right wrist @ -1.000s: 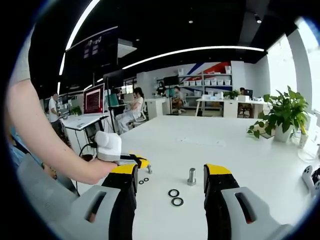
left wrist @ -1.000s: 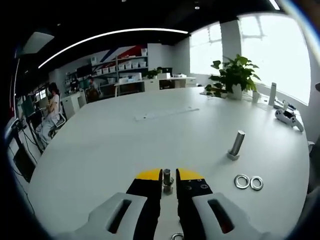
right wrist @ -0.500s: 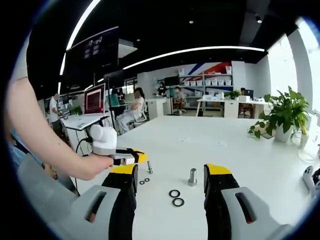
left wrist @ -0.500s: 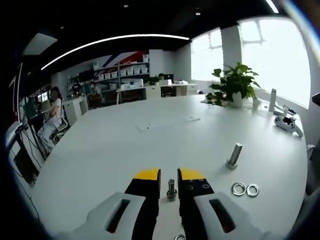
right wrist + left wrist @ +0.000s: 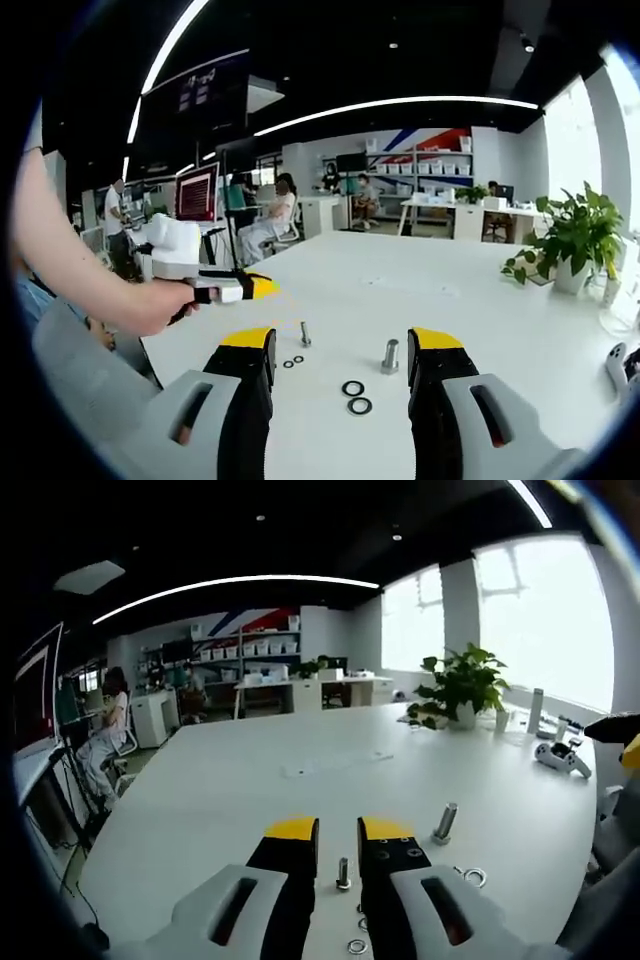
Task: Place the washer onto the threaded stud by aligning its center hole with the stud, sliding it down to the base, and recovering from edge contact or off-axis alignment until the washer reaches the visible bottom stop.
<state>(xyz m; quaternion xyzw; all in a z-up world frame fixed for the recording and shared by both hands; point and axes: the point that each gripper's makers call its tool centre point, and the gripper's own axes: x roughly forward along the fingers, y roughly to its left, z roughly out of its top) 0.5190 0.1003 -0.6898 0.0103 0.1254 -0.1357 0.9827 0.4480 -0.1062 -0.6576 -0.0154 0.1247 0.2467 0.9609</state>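
**Both grippers hovering empty over the table, washers lying loose beside the studs**

A broad white table [image 5: 420,290] is spreading across the lower half of both views. In the right gripper view, a person's bare arm [image 5: 70,270] is reaching in from the left edge, its hand holding the left gripper [image 5: 252,288] above the table at centre left. The right gripper [image 5: 340,350] is rising from the bottom of its own view, jaws standing wide apart and gripping nothing. In the left gripper view, the left gripper's jaws are sitting a narrow gap apart at bottom centre, also holding nothing.

The large stud [image 5: 390,355] is standing upright at lower centre of the right gripper view, with two large washers [image 5: 355,397] lying flat just below and left of it. The small stud [image 5: 305,333] is standing further left, two small washers [image 5: 293,361] lying near its foot. In the left gripper view, the small stud [image 5: 343,872] is showing between the jaw tips, apart from both.
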